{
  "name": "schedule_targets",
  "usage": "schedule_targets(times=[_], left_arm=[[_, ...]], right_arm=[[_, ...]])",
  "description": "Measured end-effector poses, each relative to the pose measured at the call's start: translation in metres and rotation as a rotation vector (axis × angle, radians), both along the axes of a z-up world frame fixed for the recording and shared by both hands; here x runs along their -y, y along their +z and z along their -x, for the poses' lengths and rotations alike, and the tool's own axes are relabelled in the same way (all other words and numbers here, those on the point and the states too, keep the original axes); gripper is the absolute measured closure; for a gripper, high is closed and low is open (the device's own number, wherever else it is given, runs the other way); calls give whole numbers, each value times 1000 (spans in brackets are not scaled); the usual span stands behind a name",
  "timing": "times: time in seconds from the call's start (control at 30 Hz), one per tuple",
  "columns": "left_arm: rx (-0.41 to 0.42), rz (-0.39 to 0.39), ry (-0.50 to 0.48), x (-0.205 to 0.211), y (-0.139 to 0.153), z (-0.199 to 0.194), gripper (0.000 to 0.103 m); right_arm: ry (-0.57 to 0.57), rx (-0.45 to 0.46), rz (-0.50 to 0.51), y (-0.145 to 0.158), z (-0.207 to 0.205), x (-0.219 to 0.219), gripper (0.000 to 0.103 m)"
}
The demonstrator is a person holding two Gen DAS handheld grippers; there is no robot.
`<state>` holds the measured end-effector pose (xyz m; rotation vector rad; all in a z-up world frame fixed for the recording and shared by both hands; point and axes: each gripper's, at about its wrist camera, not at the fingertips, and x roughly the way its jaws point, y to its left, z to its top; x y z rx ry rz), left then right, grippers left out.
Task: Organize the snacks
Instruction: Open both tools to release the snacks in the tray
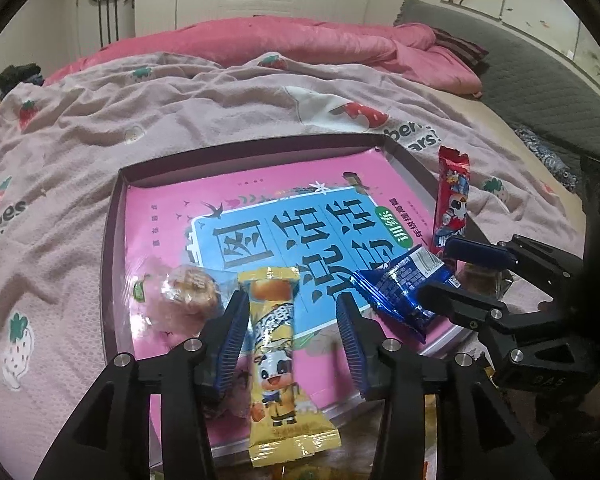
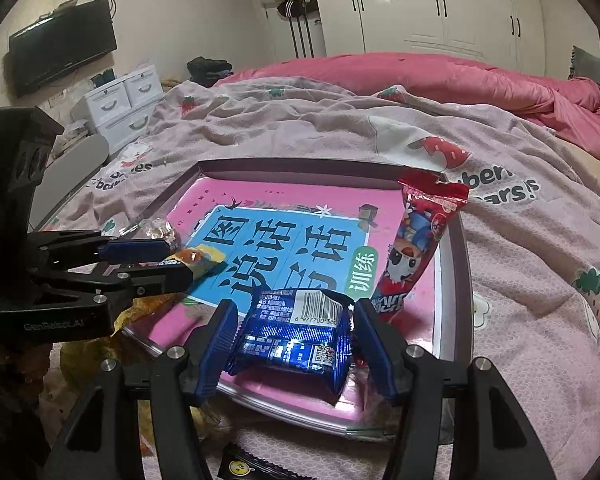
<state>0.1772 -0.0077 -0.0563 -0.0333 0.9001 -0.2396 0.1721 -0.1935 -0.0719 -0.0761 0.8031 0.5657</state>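
Observation:
A shallow box (image 1: 116, 208) lined with a pink and blue book cover lies on the bed. My left gripper (image 1: 292, 304) is open around a yellow snack pack (image 1: 278, 364) at the box's near edge. A clear-wrapped pastry (image 1: 184, 296) lies to its left. My right gripper (image 2: 294, 312) is open around a blue snack pack (image 2: 296, 336), which also shows in the left wrist view (image 1: 404, 288). A red snack pack (image 2: 416, 248) lies along the box's right side, also in the left wrist view (image 1: 452, 196).
The box (image 2: 456, 264) rests on a rumpled pink strawberry blanket (image 1: 180, 112). A pink quilt (image 2: 460, 76) lies behind. Loose yellow wrappers (image 2: 88, 344) and a black pack (image 2: 252, 468) lie in front of the box. White drawers (image 2: 120, 104) stand at the left.

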Motion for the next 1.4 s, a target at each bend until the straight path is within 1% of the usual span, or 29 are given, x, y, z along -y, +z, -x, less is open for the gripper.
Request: schedule_targets(times=[0.07,0.2,0.4,0.5,0.7,0.83,1.03,1.13,1.27,1.4], left_arm=[[2,-1,3,-1,2,1,55],[12,-3,10,-3,6,4,48],[32,5,33,-12,17,9,44],[35,13,47,-17,21,12,40],[44,10,63,-21,28,18,38],[42,21,66,-22,32,25,35],[49,9,87,-23,38,34,30],[50,0,92,-23,40,39,29],[53,-13,97,-23,42,45,29],[61,-29,100,-23,46,51,28]], right_arm=[[1,-2,-3,0,0,0,43],[0,1,-7,2,0,1,43],[-1,10,-21,6,1,2,43],[-1,13,-26,8,1,3,41],[0,26,-38,13,4,3,40],[5,42,-54,20,7,5,38],[10,66,-66,28,14,6,38],[12,75,-67,32,18,6,37],[16,91,-76,39,26,8,33],[16,100,-86,44,33,11,33]])
